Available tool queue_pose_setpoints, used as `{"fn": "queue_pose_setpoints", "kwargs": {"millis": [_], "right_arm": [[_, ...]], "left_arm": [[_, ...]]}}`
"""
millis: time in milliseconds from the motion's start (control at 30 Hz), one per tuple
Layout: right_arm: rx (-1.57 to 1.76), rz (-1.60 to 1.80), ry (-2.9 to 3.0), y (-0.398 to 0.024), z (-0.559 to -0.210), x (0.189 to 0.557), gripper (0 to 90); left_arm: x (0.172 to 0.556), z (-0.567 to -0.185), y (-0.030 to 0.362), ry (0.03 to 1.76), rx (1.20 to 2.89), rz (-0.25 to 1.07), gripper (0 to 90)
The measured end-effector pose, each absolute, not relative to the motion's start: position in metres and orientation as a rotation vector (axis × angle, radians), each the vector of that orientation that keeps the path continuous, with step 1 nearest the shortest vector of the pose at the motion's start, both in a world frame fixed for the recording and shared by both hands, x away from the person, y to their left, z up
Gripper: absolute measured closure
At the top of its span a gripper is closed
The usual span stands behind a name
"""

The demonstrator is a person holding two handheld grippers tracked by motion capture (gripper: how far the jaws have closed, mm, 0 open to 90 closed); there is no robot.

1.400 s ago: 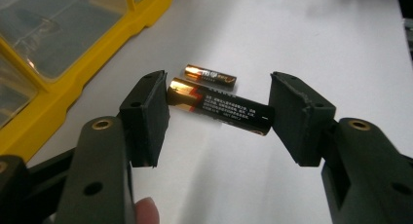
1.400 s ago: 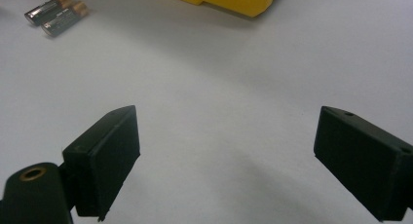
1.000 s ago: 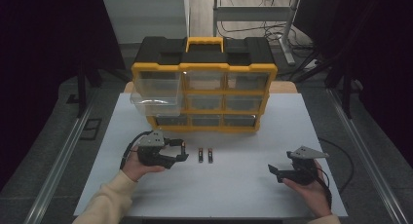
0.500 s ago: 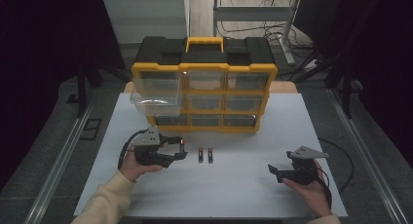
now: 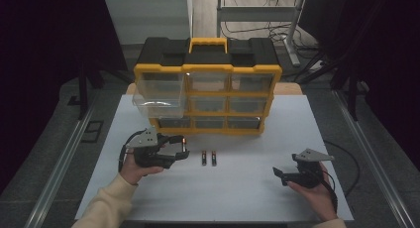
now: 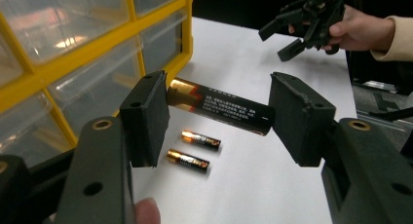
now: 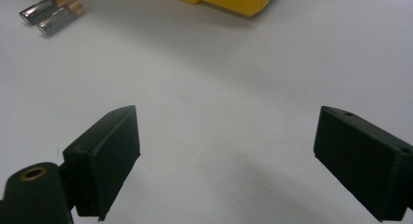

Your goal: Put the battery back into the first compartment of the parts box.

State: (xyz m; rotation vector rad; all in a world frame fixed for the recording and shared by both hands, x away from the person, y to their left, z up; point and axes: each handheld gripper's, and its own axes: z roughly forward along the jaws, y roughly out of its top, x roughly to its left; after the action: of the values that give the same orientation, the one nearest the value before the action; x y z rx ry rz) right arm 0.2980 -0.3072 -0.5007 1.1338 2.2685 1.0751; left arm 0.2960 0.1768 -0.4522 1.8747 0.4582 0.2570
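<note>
High view: the table (image 5: 247,198) carries a yellow organizer (image 5: 208,89) at its far edge. One clear drawer (image 5: 157,101), top left, is pulled out toward the person; the rest are shut.

Left claw (image 5: 181,147) is at the left of the table, just in front of the organizer, lifted off the surface. In the left gripper view the left claw (image 6: 216,118) is clenched on a battery (image 6: 219,105), gripped end to end: one pad presses the copper end, the other the black end. The battery is level and clear of the table.

Right claw (image 5: 280,174) rests low at the right of the table, well apart from the organizer. In the right gripper view the right claw (image 7: 226,160) is released, jaws wide, nothing between them.

Two spare batteries (image 5: 208,157) lie side by side on the table, between the claws, nearer the left one.

Step in hand, as judged: carry phase, battery picked and drawer not yet reached.

Next move calls for:
1. Raise the left claw above the drawer's front wall.
2. Centre the battery over the drawer.
3. Release only when inside the rim, since an end-to-end grip may slip if tilted.
</note>
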Motion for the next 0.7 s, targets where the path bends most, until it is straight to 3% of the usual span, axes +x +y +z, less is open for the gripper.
{"fn": "queue_pose_setpoints", "kwargs": {"millis": [700], "right_arm": [[1.134,1.072,2.269,-0.307,-0.501,0.298,10.0]], "left_arm": [[0.284,-0.422,0.181,0.446,1.804,0.277,41.9]]}}
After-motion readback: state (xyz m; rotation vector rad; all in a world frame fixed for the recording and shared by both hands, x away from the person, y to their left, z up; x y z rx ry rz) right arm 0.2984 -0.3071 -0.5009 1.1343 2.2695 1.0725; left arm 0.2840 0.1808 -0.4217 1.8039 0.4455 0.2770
